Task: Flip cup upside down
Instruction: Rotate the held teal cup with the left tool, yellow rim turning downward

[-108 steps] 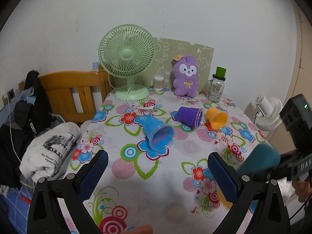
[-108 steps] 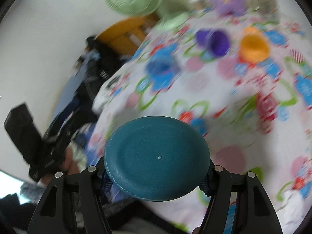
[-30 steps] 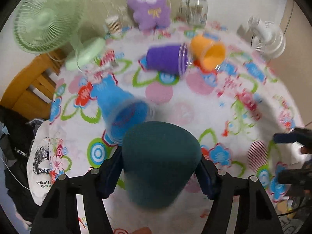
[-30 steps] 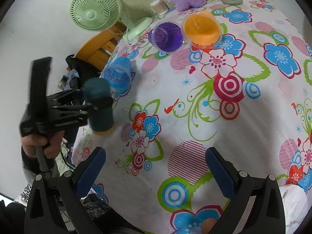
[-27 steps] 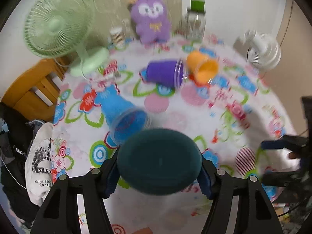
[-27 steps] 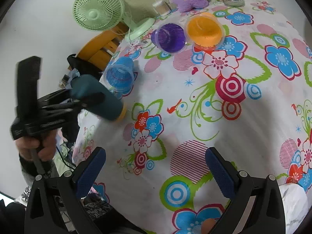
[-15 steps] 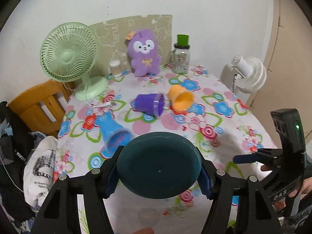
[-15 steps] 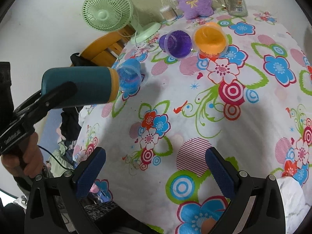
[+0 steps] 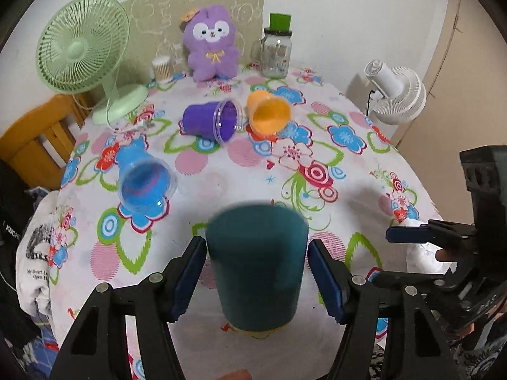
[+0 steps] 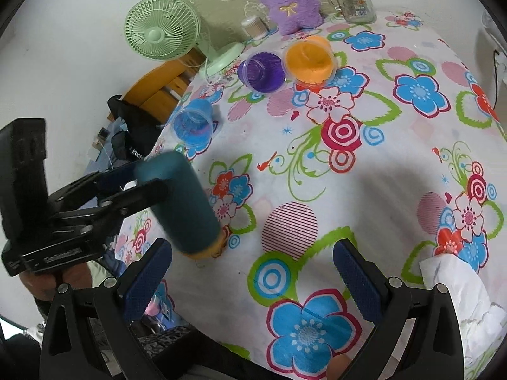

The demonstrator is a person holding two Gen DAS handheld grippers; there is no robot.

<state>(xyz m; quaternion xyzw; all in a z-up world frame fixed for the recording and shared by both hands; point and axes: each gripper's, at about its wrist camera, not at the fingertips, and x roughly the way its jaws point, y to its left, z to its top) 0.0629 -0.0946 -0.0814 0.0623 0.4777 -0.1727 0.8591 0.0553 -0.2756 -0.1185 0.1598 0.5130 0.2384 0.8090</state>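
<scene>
A dark teal cup with a yellow rim stands between my left gripper's blue pads, base up, rim down at the flowered tablecloth; it is blurred. In the right wrist view the teal cup is tilted, its rim at the cloth, held by the left gripper. My right gripper is open and empty over the table's near edge; it also shows in the left wrist view.
A blue cup, a purple cup and an orange cup lie on their sides. A green fan, purple plush, glass jar stand at the back. A white fan stands right.
My left gripper has swung the teal cup from lying level in the air to base up, and lowered it so the rim is down at the cloth. The right gripper stayed open.
</scene>
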